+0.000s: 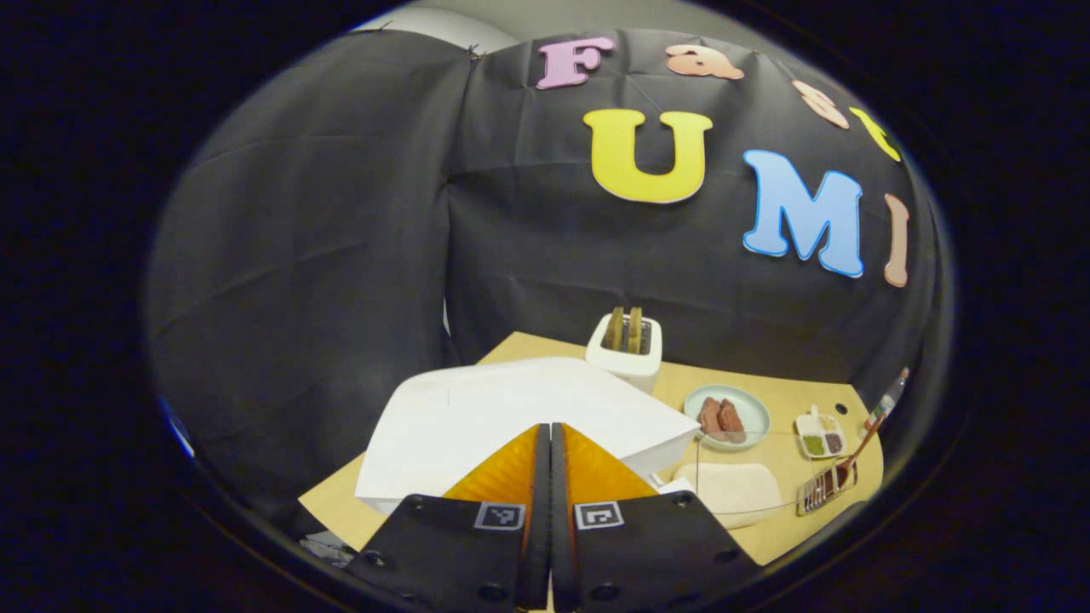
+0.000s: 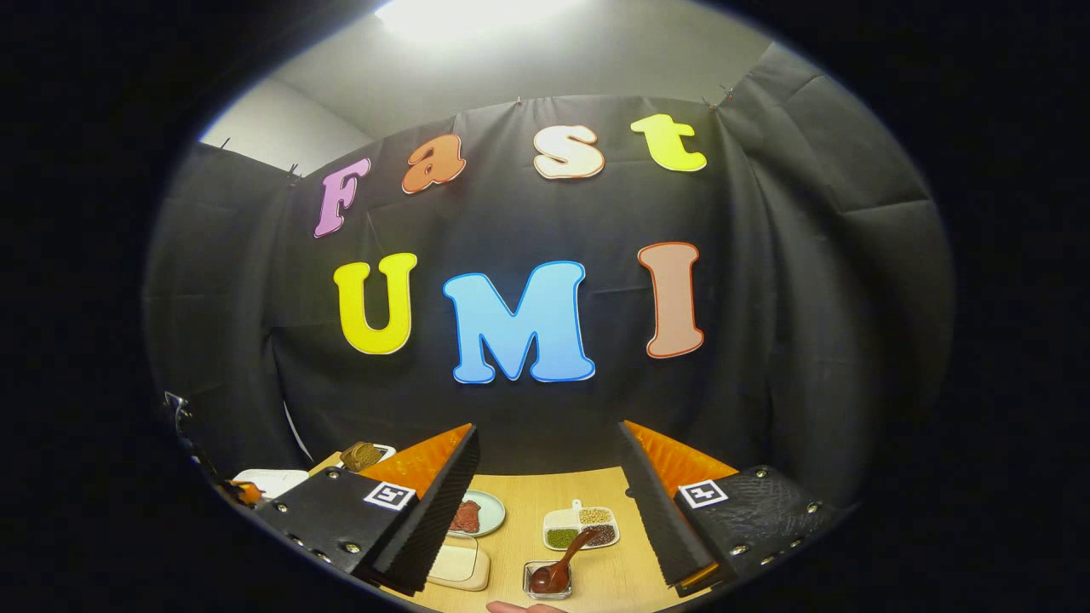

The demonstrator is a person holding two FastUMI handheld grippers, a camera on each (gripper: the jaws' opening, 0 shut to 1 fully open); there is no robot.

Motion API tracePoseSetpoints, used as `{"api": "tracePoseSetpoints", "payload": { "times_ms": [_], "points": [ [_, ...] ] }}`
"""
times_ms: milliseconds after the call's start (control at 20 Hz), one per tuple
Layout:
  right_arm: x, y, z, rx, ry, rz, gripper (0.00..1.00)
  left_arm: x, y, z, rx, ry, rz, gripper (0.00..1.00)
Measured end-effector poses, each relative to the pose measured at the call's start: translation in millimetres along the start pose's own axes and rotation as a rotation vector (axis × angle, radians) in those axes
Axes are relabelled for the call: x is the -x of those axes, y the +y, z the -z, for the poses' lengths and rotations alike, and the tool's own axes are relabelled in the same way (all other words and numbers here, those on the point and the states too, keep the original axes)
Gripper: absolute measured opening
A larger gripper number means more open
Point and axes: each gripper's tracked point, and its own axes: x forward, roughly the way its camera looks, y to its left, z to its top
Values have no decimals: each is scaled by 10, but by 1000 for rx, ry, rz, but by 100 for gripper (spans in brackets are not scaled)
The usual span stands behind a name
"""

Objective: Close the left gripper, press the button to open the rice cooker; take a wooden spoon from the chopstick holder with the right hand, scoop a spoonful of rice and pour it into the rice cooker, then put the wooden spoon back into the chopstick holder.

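Left claw [image 1: 545,477] closed, rice cooker [image 1: 519,421] — label perhaps unreadable

No readable writing stands on any of the kitchen things from here. The one kind of sign is the small square black-and-white coded marker: two sit side by side on the left hand-held gripper [image 1: 550,464], one on each finger body, and two more on the right hand-held gripper [image 2: 549,477], again one per finger. They are patterns, not letters or numbers. Any print on the small items across the desk [image 1: 771,532] is too small to tell.
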Motion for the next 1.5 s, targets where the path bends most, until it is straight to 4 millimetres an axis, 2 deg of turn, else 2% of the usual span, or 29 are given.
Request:
{"api": "tracePoseSetpoints", "payload": {
  "times_ms": [100,150,250,400,450,700,1050,1150,1300,1350,1500],
  "points": [
    [2,-23,-20,4,-7,3,97,33,10,-311,17,-70,7,12],
    [0,-34,-30,4,-10,4,97,54,29,-455,21,-105,2,28],
    [-2,-63,-37,0,-11,8,97,70,61,-704,9,-164,-3,47],
    [4,-101,-16,-15,-10,16,97,143,31,-941,17,-203,8,80],
    [10,-105,-18,-17,-10,18,97,196,29,-1028,24,-215,10,84],
    [24,-121,-22,-15,-11,37,97,434,-23,-1229,22,-282,37,85],
    [84,8,-78,10,-34,69,97,778,-149,-1475,50,-361,134,95],
    [108,45,-54,20,-32,85,97,825,-174,-1492,38,-375,160,99],
    [177,91,-21,27,-39,101,97,863,-296,-1573,29,-393,208,94],
    [195,100,2,24,-38,104,97,887,-346,-1605,33,-400,230,99],
    [251,64,51,34,-37,112,97,957,-477,-1666,38,-416,270,99]
  ]
}}
